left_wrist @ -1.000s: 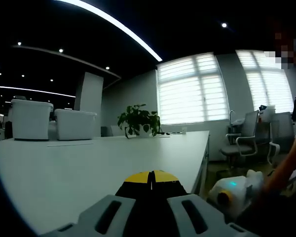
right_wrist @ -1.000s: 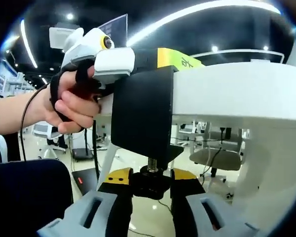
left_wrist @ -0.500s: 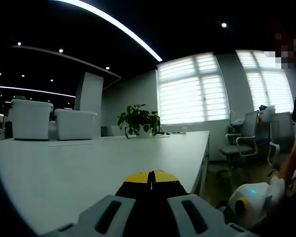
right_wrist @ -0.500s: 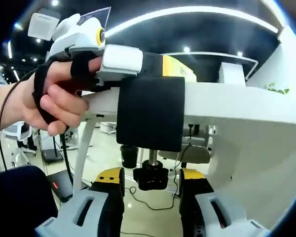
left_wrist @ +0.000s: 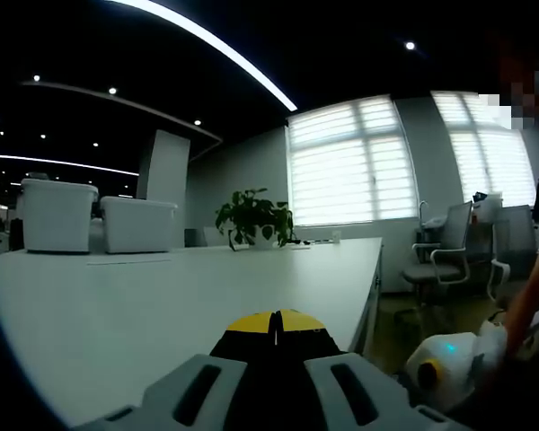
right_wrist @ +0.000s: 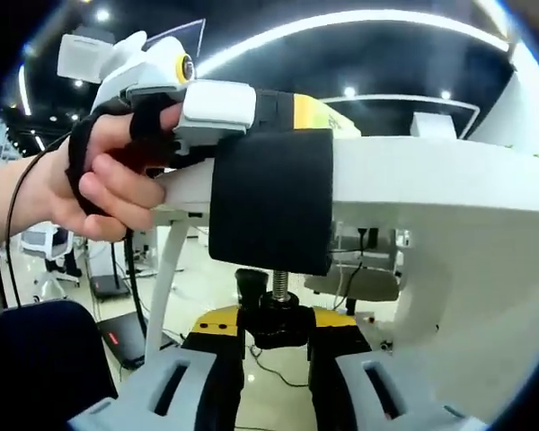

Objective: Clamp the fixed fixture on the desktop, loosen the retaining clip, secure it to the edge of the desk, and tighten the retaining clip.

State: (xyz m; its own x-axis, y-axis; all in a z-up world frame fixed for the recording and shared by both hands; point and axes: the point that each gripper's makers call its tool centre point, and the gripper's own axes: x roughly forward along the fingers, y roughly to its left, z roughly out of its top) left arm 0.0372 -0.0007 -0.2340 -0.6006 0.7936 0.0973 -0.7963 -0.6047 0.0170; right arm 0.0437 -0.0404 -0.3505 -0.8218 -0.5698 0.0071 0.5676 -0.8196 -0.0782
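Underneath, the right tool [right_wrist: 275, 350] pinches the fixture's [right_wrist: 271, 202] screw knob [right_wrist: 275, 321]; left tool [left_wrist: 273, 325] closed.

Black fixture [right_wrist: 269, 202] on desk edge [right_wrist: 404, 180]

Blinded windows [left_wrist: 350, 162], dark lit ceiling [left_wrist: 117, 54]

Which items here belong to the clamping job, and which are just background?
Job: black clamp fixture; its screw knob; white desk; right gripper; left gripper.
Background: potted plant; white bins; office chair; windows.
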